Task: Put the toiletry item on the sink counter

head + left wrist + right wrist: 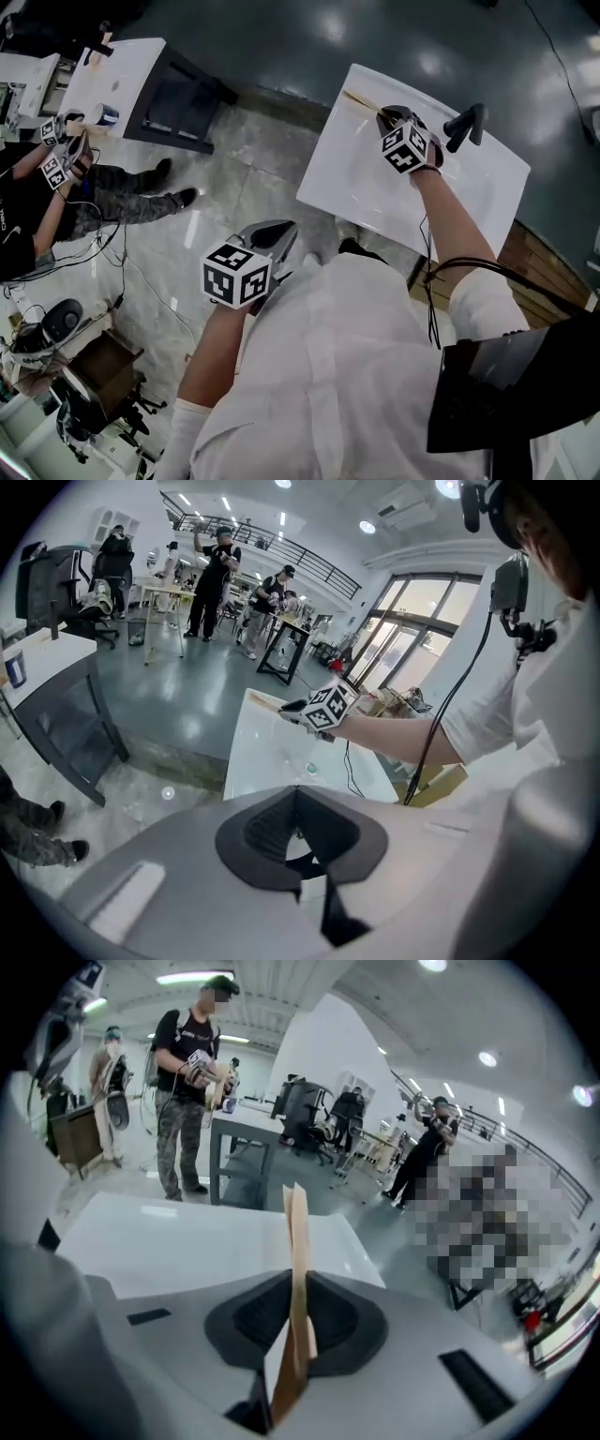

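A flat, thin tan toiletry item (pixel 296 1241) stands up between the jaws of my right gripper (pixel 298 1283), which is shut on it. In the head view this item (pixel 361 100) shows as a slim tan strip reaching from my right gripper (pixel 389 114) toward the far left corner of the white sink counter (pixel 356 178), low over its top. My left gripper (pixel 279 230) hangs over the floor in front of the counter, jaws together with nothing held. In its own view the left gripper (pixel 298 794) faces the counter (pixel 262 752) and my right forearm.
A black faucet (pixel 467 124) rises from the counter just right of my right gripper, and a drain (pixel 310 768) sits in its basin. A second white table on a dark frame (pixel 122 75) stands at the far left, with a person (pixel 56 159) beside it. A brown box (pixel 98 370) sits lower left.
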A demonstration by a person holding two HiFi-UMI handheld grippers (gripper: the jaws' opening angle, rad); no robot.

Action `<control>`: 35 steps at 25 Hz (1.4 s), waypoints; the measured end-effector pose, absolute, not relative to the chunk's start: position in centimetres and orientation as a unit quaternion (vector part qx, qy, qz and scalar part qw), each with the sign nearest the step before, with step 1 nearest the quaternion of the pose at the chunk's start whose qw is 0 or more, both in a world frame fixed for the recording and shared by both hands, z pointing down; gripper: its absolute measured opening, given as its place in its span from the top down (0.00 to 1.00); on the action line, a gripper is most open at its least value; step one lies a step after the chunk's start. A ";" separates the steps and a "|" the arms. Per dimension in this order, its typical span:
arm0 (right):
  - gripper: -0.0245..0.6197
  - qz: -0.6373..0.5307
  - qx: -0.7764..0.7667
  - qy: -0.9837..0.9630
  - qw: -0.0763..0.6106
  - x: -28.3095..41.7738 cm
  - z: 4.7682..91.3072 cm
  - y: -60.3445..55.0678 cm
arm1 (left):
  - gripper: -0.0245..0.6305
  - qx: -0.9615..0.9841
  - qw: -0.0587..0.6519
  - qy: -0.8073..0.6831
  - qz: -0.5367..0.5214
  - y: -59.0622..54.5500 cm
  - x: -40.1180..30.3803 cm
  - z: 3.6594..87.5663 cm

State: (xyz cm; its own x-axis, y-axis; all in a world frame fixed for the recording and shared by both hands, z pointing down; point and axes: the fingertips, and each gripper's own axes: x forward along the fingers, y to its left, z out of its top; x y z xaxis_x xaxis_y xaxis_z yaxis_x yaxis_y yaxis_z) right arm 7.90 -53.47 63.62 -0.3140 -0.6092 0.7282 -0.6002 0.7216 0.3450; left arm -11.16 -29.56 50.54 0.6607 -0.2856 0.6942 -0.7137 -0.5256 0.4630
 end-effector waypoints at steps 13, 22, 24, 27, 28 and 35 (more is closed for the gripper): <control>0.90 -0.011 0.366 -0.796 0.481 9.3 65.2 -58.4 | 0.95 0.819 0.393 -0.315 0.275 -32.5 -11.3 51.3; 0.90 0.001 0.352 -0.800 0.485 10.2 66.1 -59.3 | 0.95 0.815 0.396 -0.320 0.276 -33.1 -11.8 51.7; 0.89 0.009 0.347 -0.804 0.483 10.1 66.2 -59.3 | 0.95 0.814 0.397 -0.323 0.276 -33.2 -12.1 51.7; 0.82 0.017 0.346 -0.807 0.479 9.9 66.0 -59.2 | 0.95 0.813 0.398 -0.323 0.276 -33.2 -12.5 51.6; 0.81 0.020 0.346 -0.807 0.478 9.9 66.0 -59.2 | 0.95 0.813 0.399 -0.323 0.275 -33.1 -12.6 51.6; 0.76 0.024 0.350 -0.812 0.466 9.4 64.9 -58.7 | 0.95 0.817 0.395 -0.317 0.274 -32.8 -12.9 51.4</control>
State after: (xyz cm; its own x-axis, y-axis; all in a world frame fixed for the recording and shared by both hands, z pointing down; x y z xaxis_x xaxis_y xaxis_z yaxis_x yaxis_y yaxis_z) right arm 9.38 -58.75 64.89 -0.3204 -0.5465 0.7737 -0.5905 0.7539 0.2880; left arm -12.88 -32.77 51.41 0.6489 -0.3005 0.6990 -0.7346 -0.4868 0.4727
